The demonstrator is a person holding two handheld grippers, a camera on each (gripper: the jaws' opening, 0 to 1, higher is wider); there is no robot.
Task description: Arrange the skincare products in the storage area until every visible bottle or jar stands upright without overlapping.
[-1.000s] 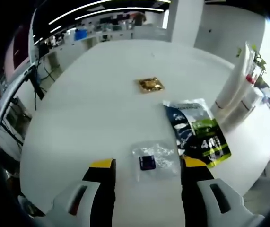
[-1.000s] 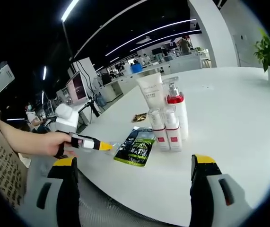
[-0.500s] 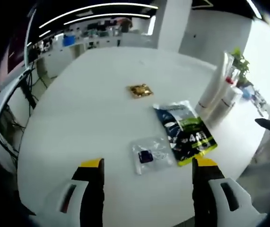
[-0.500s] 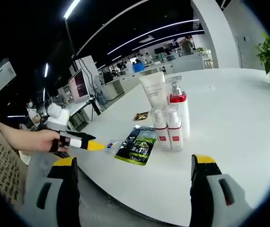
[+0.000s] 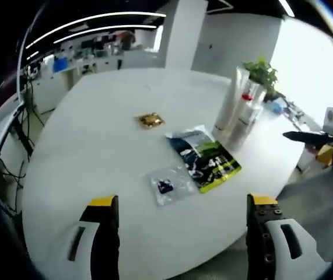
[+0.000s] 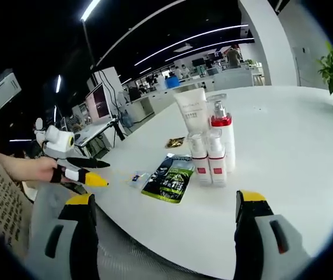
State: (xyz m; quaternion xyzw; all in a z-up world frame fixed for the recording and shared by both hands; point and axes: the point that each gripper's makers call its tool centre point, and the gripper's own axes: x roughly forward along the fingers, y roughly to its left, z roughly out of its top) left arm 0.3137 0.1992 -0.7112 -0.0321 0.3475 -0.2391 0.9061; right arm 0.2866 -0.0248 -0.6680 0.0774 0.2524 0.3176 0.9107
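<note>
Right gripper view: bottles (image 6: 209, 150) upright, clustered.

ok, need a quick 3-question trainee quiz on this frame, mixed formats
1. True or false: the green-and-black sachet lies flat on the white table.
2. Which stands tallest in the upright cluster? A) white tube B) red-collared pump bottle C) two small red-labelled bottles
3. Fill in: the left gripper has its jaws ____.

Key: 1 true; 2 A; 3 open
</note>
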